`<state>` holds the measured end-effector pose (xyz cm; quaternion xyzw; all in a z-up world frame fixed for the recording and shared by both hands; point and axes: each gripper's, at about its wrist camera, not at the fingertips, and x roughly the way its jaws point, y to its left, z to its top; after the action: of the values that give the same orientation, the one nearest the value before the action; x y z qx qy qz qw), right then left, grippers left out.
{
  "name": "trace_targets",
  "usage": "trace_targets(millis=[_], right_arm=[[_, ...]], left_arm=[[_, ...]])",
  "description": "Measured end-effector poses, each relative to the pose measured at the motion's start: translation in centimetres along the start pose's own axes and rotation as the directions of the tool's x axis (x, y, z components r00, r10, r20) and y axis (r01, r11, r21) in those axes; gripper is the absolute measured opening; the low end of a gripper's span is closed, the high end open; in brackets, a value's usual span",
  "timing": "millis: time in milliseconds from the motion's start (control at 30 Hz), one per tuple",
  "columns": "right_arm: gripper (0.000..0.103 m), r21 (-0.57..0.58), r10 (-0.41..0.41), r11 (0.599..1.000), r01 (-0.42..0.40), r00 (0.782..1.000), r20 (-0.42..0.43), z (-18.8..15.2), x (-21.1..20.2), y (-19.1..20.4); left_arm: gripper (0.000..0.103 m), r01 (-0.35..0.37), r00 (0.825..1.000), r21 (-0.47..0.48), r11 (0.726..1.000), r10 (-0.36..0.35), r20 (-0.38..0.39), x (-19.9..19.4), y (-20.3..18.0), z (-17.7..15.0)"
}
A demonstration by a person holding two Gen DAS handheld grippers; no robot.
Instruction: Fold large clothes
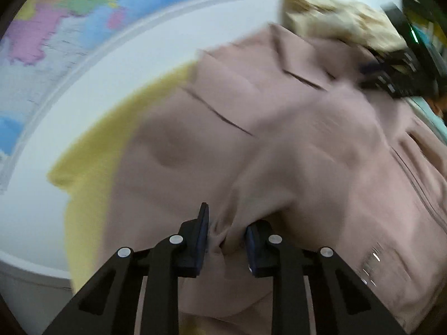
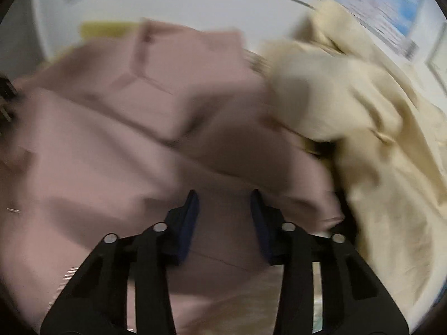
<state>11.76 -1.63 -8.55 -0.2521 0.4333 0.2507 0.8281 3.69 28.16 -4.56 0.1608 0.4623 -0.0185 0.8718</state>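
The dusty-pink garment [image 1: 279, 128] lies spread and rumpled over most of the white tabletop [image 1: 92, 106], its zipper running down the right side of the left wrist view and dark seam lines crossing its upper part; the left tool [image 1: 226, 233] points down onto it near its lower edge, its two dark-padded fingers [image 1: 202, 231] partly spread with a bunched fold of the pink cloth standing up between them; the cloth touches the left pad, but whether both pads press on it cannot be told through the blur; a yellow cloth [image 1: 92, 167] shows from under the garment's left side, lying flat on the tabletop; a cream garment [image 1: 335, 19] sits crumpled in a heap at the far right, touching the pink one's upper edge; beyond the tabletop's rim a coloured map [image 1: 56, 28] covers the surface behind; in the right wrist view the right tool [image 2: 225, 209] hangs over the pink garment [image 2: 97, 139], fingers partly spread, with smooth pink cloth showing in the gap and no fold clearly caught by the pads; the cream garment [image 2: 363, 111] piles up just beside it on the right, overlapping the pink cloth's edge; both views are smeared by motion, so fine detail is lost.
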Motion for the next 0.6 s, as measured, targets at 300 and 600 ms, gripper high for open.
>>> trace_targets(millis=[300, 600], right_arm=[[0.058, 0.13, 0.138, 0.98, -0.148, 0.987, 0.081, -1.8, -3.9, -2.4], [0.068, -0.09, 0.208, 0.976, -0.199, 0.973, 0.101, 0.1, -4.2, 4.2]], left_arm=[[0.082, 0.029, 0.998, -0.054, 0.998, -0.026, 0.058, -0.7, 3.0, 0.8], [0.08, -0.011, 0.999, -0.068, 0.998, 0.008, -0.036, 3.7, 2.1, 0.3]])
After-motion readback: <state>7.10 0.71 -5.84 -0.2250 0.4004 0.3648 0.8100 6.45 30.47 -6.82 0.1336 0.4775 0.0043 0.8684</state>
